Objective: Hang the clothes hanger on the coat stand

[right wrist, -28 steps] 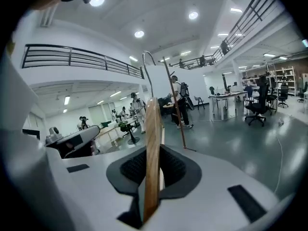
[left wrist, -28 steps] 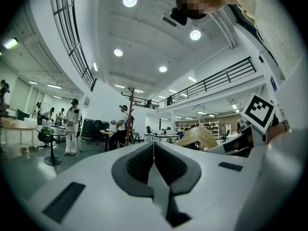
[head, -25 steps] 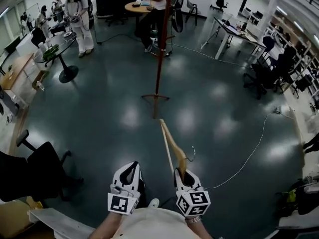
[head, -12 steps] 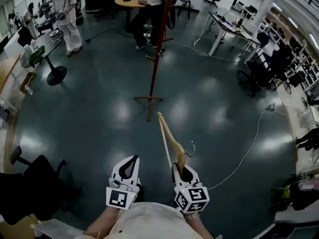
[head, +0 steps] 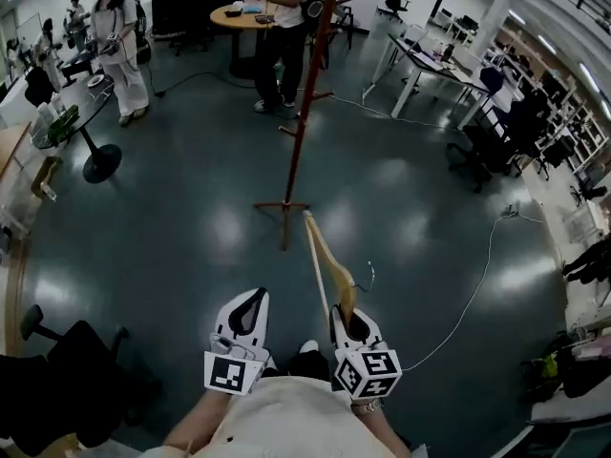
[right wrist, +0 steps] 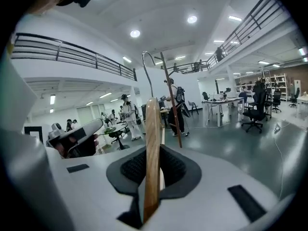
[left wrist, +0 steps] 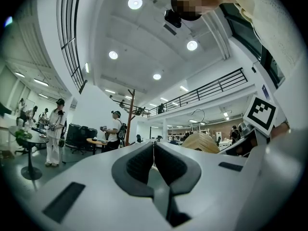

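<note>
Coat stand (head: 304,113): top cut off by frame edge in head view, so the pegs can't be read. Hanger (head: 327,260): lower end is buried inside the R gripper (head: 346,315). Its wire hook (right wrist: 143,59) is only a faint line in head view, on the hanger's 3 o'clock side. In L gripper view just a bit of the hanger's wood shows past the gripper body. R gripper jaws are clamped on the hanger's wooden arm, which sits edge-on betw. the pads. L gripper (head: 251,299) jaws are pressed together w/ nothing betw. them. Hanger is held out in front, tip toward 12 o'clock, not on the stand. Stand is at 12 o'clock from both grippers, on the floor (head: 191,218).
</note>
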Action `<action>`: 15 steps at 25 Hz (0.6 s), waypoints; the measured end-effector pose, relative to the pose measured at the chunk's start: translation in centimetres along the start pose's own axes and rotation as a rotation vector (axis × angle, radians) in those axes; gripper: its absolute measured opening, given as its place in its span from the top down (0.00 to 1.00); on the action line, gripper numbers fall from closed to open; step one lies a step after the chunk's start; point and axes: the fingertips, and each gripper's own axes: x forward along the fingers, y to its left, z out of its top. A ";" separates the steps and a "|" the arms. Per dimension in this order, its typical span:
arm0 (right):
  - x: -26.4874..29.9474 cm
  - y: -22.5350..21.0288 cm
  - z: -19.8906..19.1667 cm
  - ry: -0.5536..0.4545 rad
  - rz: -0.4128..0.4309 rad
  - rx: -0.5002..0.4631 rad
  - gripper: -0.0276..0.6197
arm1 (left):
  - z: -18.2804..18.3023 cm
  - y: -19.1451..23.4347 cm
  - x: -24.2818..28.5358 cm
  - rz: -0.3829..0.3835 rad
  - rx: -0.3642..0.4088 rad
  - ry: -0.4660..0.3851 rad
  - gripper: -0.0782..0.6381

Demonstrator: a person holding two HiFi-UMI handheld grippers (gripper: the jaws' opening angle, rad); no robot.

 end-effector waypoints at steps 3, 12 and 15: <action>1.3 0.8 0.5 -0.001 0.005 0.002 0.86 | -0.1 1.5 -0.2 0.018 -0.005 0.008 0.87; 7.0 1.3 2.0 0.026 0.045 -0.004 0.86 | 0.5 6.2 0.5 0.109 0.058 0.011 0.87; 9.7 1.6 2.5 0.025 0.070 -0.008 0.86 | 0.2 8.3 1.3 0.141 0.078 0.015 0.87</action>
